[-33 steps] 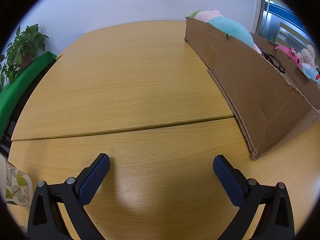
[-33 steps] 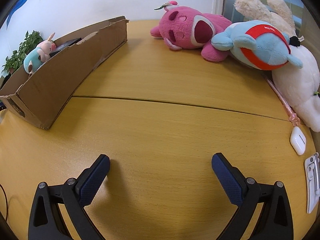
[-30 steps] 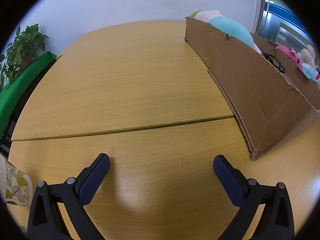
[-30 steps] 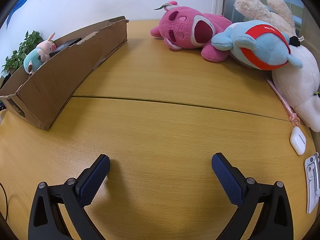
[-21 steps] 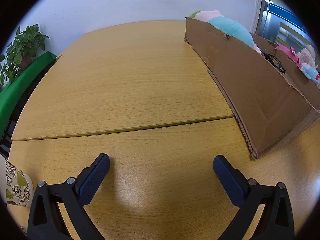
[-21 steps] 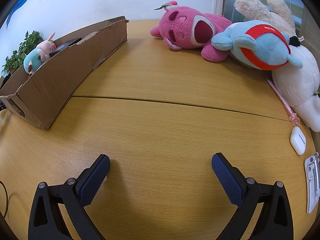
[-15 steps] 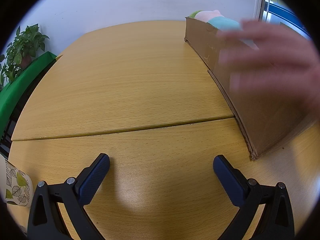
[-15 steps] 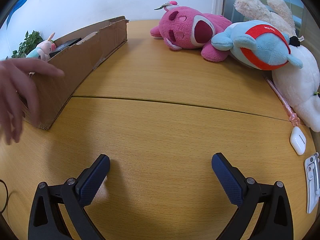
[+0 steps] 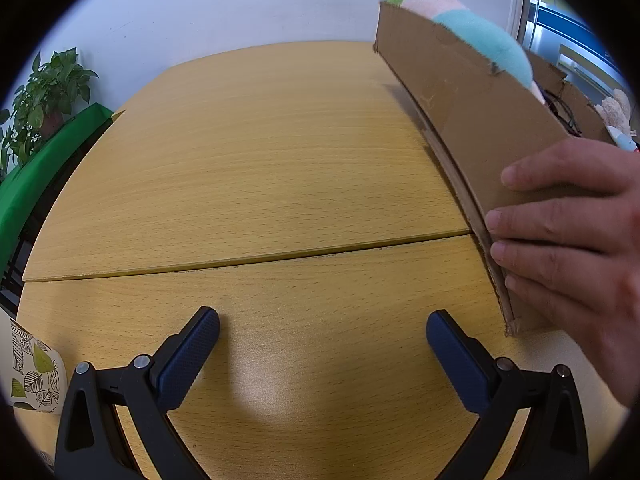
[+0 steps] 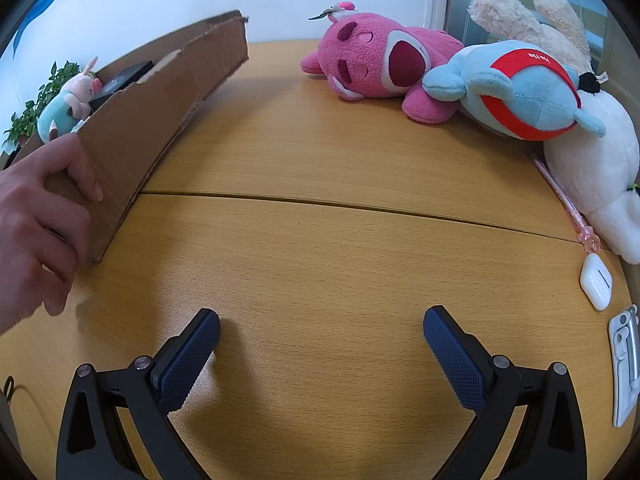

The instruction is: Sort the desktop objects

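Your bare hand [image 9: 568, 236] grips the near end of the cardboard box [image 9: 472, 108], fingers wrapped over the corner wall, and the box appears tipped up on that side, though the fisheye makes the tilt hard to judge. It sits on the wooden table [image 10: 320, 240] between the two tools. If you are repositioning it, keep it low and slide it rather than lift, so nothing spills, and set it where both tools can reach over the rim.

Inside, you have a large teal and pink plush [image 9: 480, 36] at the far end, a small pig plush [image 10: 68, 104] and a dark flat item [image 10: 124, 76] nearer you.

Still to sort, well apart on the right: the pink bear [image 10: 380, 64], the blue plush [image 10: 520, 88], the white rabbit [image 10: 592, 168], a pink pen [image 10: 560, 204], the earbud case [image 10: 596, 282] and a white clip [image 10: 624, 364].

The left gripper [image 9: 322, 338] and right gripper [image 10: 320, 336] both rest over bare table, fingers spread wide, holding nothing.
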`<state>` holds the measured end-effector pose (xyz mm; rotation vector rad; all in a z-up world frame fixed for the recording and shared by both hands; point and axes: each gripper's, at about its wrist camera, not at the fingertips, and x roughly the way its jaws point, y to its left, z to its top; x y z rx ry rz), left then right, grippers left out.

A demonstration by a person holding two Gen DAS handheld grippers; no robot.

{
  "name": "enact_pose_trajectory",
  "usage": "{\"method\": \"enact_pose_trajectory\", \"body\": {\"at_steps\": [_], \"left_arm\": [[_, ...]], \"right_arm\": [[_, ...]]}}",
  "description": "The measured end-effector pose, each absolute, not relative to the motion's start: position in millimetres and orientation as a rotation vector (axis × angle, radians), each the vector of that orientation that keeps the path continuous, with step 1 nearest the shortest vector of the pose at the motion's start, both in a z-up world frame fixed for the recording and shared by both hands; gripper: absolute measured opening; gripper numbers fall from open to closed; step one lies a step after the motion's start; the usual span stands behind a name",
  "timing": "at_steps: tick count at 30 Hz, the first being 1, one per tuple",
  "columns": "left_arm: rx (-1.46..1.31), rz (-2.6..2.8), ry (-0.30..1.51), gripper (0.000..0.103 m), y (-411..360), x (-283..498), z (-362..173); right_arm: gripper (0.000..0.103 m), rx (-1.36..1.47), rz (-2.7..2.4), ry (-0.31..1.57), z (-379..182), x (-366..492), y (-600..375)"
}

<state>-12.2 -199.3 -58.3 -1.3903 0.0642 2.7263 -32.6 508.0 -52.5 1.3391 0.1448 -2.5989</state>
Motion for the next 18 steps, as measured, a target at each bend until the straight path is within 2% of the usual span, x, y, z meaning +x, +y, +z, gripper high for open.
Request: {"method": "enact_pose_trajectory", "body": {"at_steps": [18], "left_arm": [[-1.391, 2.728, 0.064, 0.103, -197.3, -12.0, -58.4]], "right_arm": [[0.103, 1.34, -2.599, 0.145, -52.6, -32.7, 507.1]]}}
